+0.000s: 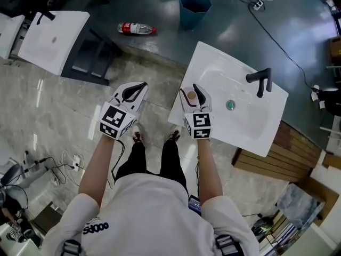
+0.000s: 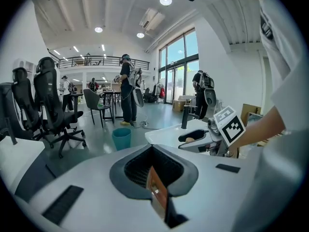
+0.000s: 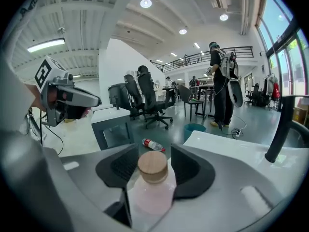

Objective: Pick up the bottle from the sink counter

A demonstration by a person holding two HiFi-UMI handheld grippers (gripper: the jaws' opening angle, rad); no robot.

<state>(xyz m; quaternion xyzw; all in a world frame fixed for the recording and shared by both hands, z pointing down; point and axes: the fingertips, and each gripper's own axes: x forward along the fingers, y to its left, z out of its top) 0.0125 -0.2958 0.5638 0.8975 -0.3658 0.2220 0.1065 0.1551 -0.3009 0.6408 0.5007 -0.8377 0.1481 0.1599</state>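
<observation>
A pale pink bottle (image 3: 150, 193) with a round wooden cap (image 1: 191, 95) stands upright between the jaws of my right gripper (image 3: 152, 153), whose dark pads press its sides. In the head view that right gripper (image 1: 196, 97) is over the left edge of the white sink counter (image 1: 213, 63). Whether the bottle's base touches the counter is hidden. My left gripper (image 1: 133, 92) hangs over the floor to the left of the counter, tips together, holding nothing. It looks across at the right gripper (image 2: 199, 137).
A black faucet (image 1: 261, 80) and a drain (image 1: 230, 105) lie right of the bottle. On the floor beyond are a blue bin (image 1: 194, 7) and a plastic bottle (image 1: 137, 29). A second white sink (image 1: 53, 41) stands far left. People and office chairs (image 3: 149, 100) fill the hall.
</observation>
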